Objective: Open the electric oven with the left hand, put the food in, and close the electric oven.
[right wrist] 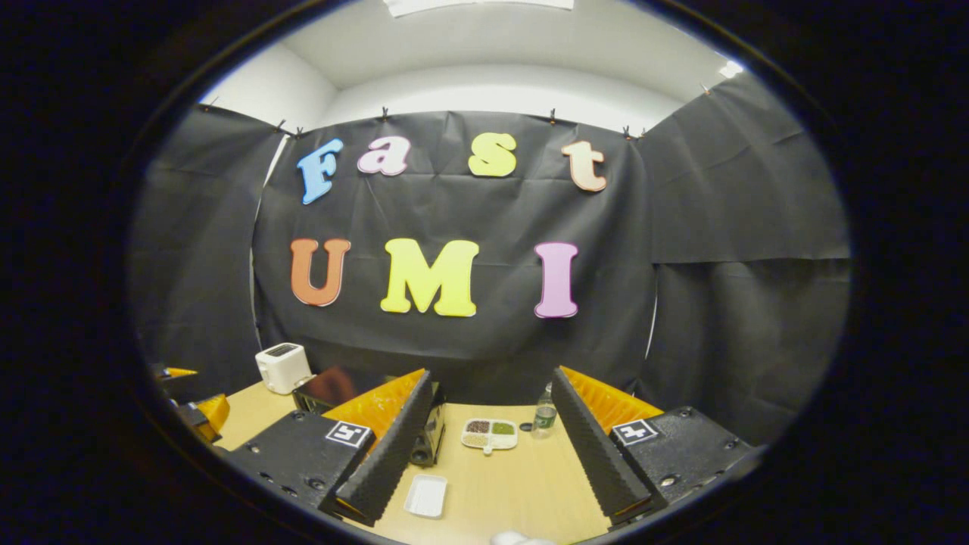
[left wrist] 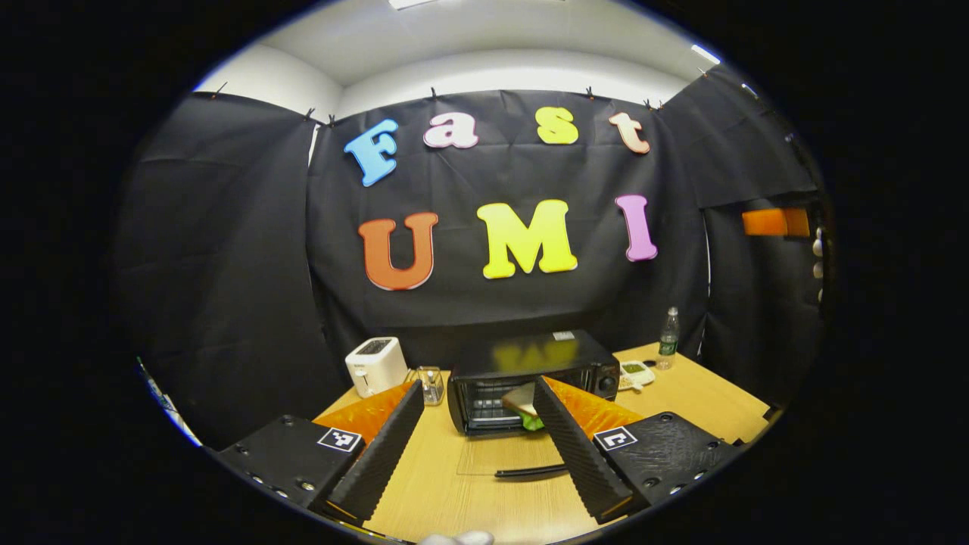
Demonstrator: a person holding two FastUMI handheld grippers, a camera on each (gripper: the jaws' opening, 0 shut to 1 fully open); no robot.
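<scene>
My left claw [left wrist: 469, 446] hangs wide open and empty over the counter [left wrist: 484, 492], lined up on the oven door [left wrist: 515, 458] lying flat open, sandwich [left wrist: 522, 405] already inside the electric oven [left wrist: 530, 371]; right claw [right wrist: 488, 446] gapes empty too, clear.

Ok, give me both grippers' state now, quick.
Left gripper: open, holding nothing, aimed at the oven, whose door is down.
Right gripper: open, holding nothing, above the table.

Black electric oven [left wrist: 530, 371] stands open, sandwich [left wrist: 522, 401] inside.
</scene>
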